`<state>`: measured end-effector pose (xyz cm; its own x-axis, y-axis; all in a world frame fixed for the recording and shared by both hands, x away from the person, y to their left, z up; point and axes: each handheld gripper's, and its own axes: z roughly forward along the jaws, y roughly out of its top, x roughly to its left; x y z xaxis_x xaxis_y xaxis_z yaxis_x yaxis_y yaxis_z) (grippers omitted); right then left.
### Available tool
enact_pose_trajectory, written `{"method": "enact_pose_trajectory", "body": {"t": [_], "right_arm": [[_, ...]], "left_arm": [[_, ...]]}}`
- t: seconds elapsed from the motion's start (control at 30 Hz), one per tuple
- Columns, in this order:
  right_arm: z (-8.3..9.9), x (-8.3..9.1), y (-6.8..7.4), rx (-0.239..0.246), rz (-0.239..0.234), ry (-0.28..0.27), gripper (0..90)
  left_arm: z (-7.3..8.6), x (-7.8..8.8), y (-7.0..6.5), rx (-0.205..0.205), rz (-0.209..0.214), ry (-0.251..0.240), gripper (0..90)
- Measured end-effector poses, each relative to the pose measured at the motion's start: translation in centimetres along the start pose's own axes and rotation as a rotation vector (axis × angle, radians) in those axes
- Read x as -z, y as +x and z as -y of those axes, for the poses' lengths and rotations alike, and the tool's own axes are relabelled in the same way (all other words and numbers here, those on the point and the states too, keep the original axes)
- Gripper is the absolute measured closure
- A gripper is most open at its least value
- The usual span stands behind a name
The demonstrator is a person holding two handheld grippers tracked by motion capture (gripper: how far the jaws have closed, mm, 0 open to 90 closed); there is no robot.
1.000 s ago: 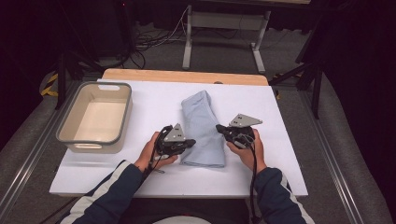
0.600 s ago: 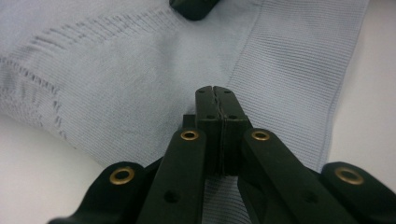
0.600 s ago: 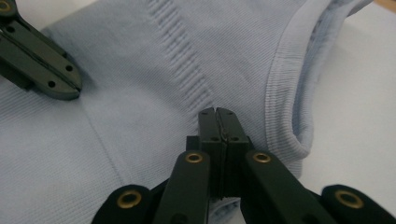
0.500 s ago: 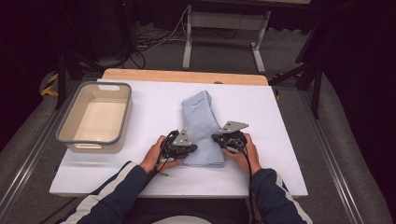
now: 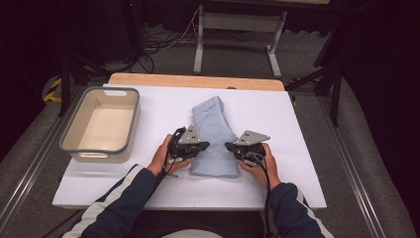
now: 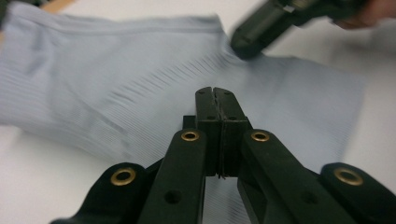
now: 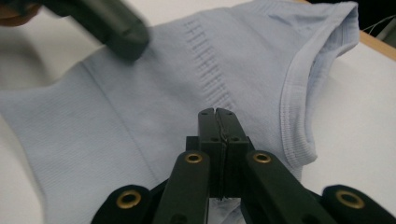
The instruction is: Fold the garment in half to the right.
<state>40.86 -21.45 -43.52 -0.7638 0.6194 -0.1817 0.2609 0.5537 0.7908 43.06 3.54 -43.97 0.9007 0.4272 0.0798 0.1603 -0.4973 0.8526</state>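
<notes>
Both hand-held grippers, left [image 5: 204,146] and right [image 5: 230,146], jaws pressed together and empty, hover over the folded blue garment [image 5: 214,130] mid-frame on the bench [image 5: 307,148], likely poised to open and pinch its near edge.

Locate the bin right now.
In the high view, the grey bin sits on the left side of the white table, left of the folded blue cloth and the left gripper.

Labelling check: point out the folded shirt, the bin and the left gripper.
folded shirt [image 5: 214,133], high view, middle of cloth.
bin [image 5: 79,146], high view, near rim.
left gripper [image 6: 215,93], left gripper view, shut jaw tips.
</notes>
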Motion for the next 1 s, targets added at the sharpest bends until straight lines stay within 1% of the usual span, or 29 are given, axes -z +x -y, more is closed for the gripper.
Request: {"method": "enact_pose_trajectory", "body": {"t": [0.03,0.1,0.2,0.27,0.37,0.43,0.5,0.57,0.6,0.63,0.67,0.7,0.77,0.8,0.83,0.87,0.9,0.97,1.0], "right_arm": [[0.0,0.1,0.1,0.001,-0.003,-0.005,90.0],[-0.1,0.2,0.6,0.006,-0.017,-0.011,90.0],[-0.1,0.2,1.2,0.044,-0.028,-0.006,90.0],[-0.2,0.3,1.3,0.041,-0.046,-0.012,90.0],[0.2,0.0,1.7,0.047,-0.060,0.008,90.0],[0.5,-0.3,2.0,0.053,-0.075,0.030,90.0],[0.9,-0.4,2.2,0.061,-0.080,0.046,90.0],[1.3,-0.6,2.4,0.081,-0.071,0.062,90.0],[1.6,-0.7,2.4,0.083,-0.068,0.073,90.0],[1.9,-0.7,2.3,0.069,-0.076,0.076,90.0],[2.2,-0.6,2.2,0.054,-0.083,0.072,90.0],[2.4,-0.5,2.2,0.044,-0.085,0.068,90.0],[2.7,-0.1,2.3,0.044,-0.085,0.073,90.0],[2.8,-0.1,2.4,0.044,-0.084,0.074,90.0],[2.9,0.1,2.5,0.044,-0.082,0.072,90.0],[3.0,0.2,2.6,0.048,-0.078,0.069,90.0],[2.9,0.2,2.6,0.049,-0.075,0.071,90.0],[2.7,0.5,2.5,0.047,-0.068,0.056,90.0],[2.6,0.6,2.4,0.041,-0.064,0.045,90.0]], "left_arm": [[-0.2,-0.1,0.4,-0.004,-0.017,-0.004,89.3],[-0.6,-0.4,1.3,-0.002,-0.025,-0.014,89.3],[-0.7,-1.1,2.3,0.005,-0.046,-0.022,89.2],[-0.8,-1.7,3.1,0.016,-0.050,-0.019,89.2],[-0.9,-2.5,3.6,0.021,-0.051,0.007,89.2],[-0.8,-3.0,3.7,0.007,-0.050,0.048,89.2],[-0.5,-3.5,3.8,0.016,-0.040,0.071,89.2],[-0.1,-4.1,3.8,0.015,-0.045,0.118,89.3],[0.2,-4.3,3.9,0.031,-0.036,0.110,89.3],[0.4,-4.4,4.1,0.048,-0.028,0.105,89.3],[0.5,-4.4,4.2,0.046,-0.026,0.100,89.4],[0.6,-4.5,4.2,0.055,-0.028,0.102,89.4],[0.8,-4.7,4.2,0.055,-0.025,0.096,89.5],[0.9,-4.7,4.1,0.066,-0.027,0.087,89.4],[0.8,-4.5,4.1,0.058,-0.028,0.078,89.3],[0.7,-4.3,4.1,0.060,-0.022,0.064,89.3],[0.5,-3.9,4.2,0.060,-0.029,0.043,89.1],[0.0,-3.1,4.4,0.051,-0.075,0.007,89.1],[-0.2,-2.8,4.6,0.051,-0.094,-0.001,88.7]]}}
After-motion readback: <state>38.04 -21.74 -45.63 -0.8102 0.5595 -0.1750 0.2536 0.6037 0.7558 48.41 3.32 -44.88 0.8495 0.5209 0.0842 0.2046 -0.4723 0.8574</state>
